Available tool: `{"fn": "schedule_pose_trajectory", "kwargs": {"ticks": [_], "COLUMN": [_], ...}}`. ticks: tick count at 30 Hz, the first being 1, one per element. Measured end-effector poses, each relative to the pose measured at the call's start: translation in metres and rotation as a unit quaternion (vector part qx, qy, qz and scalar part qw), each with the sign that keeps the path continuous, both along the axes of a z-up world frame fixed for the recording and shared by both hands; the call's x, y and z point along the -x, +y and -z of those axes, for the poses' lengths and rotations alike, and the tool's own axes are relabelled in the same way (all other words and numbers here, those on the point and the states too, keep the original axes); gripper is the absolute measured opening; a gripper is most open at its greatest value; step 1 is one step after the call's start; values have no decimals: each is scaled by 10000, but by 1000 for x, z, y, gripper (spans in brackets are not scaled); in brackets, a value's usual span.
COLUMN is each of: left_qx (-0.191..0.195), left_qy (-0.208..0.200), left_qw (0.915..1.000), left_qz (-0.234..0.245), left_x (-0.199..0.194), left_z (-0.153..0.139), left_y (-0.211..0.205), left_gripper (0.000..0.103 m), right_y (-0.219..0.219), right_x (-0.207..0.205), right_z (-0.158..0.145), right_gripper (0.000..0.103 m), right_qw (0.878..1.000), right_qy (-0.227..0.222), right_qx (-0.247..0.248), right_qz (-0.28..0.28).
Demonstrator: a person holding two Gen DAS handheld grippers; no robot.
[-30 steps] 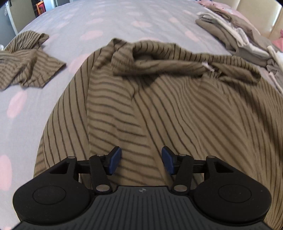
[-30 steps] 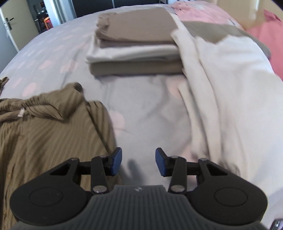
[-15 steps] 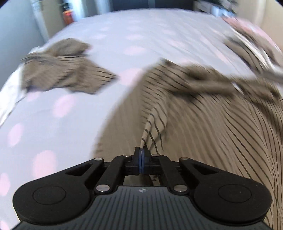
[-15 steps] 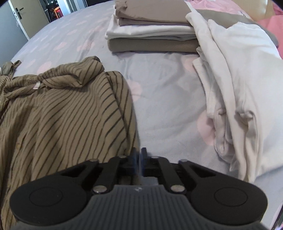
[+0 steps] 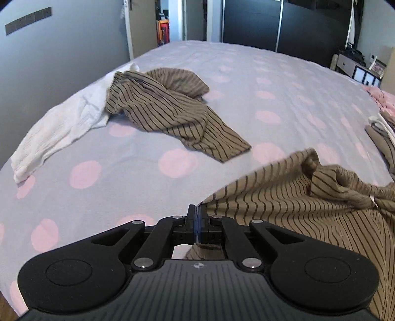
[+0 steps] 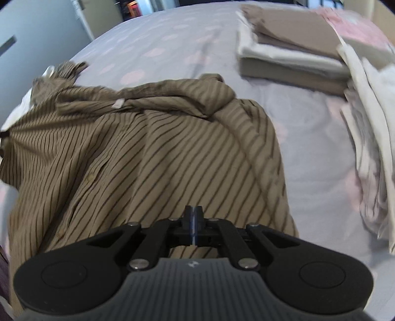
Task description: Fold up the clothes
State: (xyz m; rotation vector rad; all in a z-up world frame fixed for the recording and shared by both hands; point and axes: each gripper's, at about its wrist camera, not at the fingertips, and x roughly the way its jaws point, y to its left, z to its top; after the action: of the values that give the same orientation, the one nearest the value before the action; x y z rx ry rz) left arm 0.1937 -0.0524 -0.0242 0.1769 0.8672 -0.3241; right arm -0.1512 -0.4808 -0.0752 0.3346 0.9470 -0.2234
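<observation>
Covering the bed, dotted lilac sheet [image 5: 246,81]; both grippers [image 5: 197,214] [image 6: 193,217] apparently clamped on striped shirt [image 6: 153,153]

Bed [image 5: 284,74] fills most of both views, covered in a lilac sheet with pink dots. Grey wall [image 5: 61,54] on the left carries a dark switch strip [image 5: 27,21]; beside it an open doorway [image 5: 164,29] (lit room beyond, contents unclear). Dark wardrobe doors [image 5: 251,23] run along the far side, and a low white drawer unit [image 5: 355,68] stands at far right.
</observation>
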Motion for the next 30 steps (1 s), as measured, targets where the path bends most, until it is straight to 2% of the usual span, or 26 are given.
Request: {"fn": "schedule_pose_trajectory", "kwargs": {"ticks": [3,6,8,9,10,12,16,20,27,29,30], "left_qx": [-141,-179,-178,-186,-194,-210,-224,-376,-518,-442,-401], "left_qy": [-44,-46,8,-18,-44,-90,-106,-35,363,429,439], "left_qw": [9997,9994,9992,9991,9990,9984,9965,9954,9958,9958,9958], "left_qz": [189,287,354,383,413,514,801,879,665,675,695], "left_x": [5,5,3,3,3,0,-8,-22,-47,-49,-49], "left_z": [3,6,9,10,11,13,21,39,73,76,77], "left_y": [-7,-13,-18,-22,-25,-35,-59,-77,-77,-76,-76], "left_gripper": [0,2,17,27,34,39,42,43,42,23,14], "right_y": [-5,-30,-48,-56,-64,-78,-102,-118,-121,-119,-118], "right_x": [-1,1,0,-1,-2,-6,-22,-38,-61,-66,-66], "right_z": [-8,-16,-18,-18,-17,-15,-4,12,33,40,42], "right_gripper": [6,8,21,31,31,31,32,37,44,43,30], "right_qw": [9997,9973,9946,9931,9920,9901,9879,9874,9907,9912,9912], "right_qy": [-132,-272,-321,-333,-322,-284,-276,-280,-127,-68,-93], "right_qx": [184,218,249,272,289,291,159,-71,-139,-110,-76], "right_qz": [135,652,958,1093,1186,1341,1518,1555,1349,1319,1316]}}
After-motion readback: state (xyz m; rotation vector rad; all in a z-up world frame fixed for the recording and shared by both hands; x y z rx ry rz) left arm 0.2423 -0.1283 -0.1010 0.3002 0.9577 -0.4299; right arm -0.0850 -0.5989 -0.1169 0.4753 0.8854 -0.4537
